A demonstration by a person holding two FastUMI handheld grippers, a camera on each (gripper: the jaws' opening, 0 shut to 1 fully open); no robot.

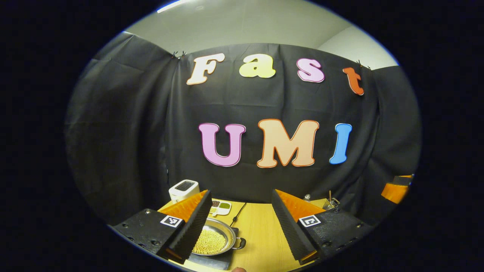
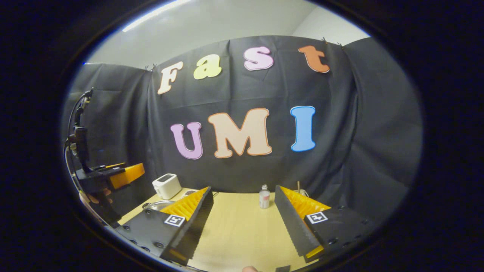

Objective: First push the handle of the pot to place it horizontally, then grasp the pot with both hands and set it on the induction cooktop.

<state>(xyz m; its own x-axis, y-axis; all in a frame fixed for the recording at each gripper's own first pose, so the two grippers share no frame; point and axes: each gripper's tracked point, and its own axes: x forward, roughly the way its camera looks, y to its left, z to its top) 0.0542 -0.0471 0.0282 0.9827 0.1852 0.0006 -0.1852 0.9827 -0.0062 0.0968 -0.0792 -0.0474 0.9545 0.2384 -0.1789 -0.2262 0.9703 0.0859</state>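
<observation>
Both jaws stand wide apart and hold nothing. From my left gripper [image 1: 240, 230] I see the pot [image 1: 214, 238] of yellow grains at seven o'clock, sitting on the dark induction cooktop [image 1: 211, 260], its side handle [image 1: 240, 243] toward three o'clock. My right gripper [image 2: 242, 226] hangs over bare wooden table [image 2: 242, 223], a small bottle [image 2: 264, 197] at twelve o'clock, a white toaster [image 2: 166, 185] at ten.

pot [image 1: 214, 238]: shallow steel pan, full of yellow beans | upright on induction cooktop [image 1: 211, 259] | small handle pointing right
</observation>
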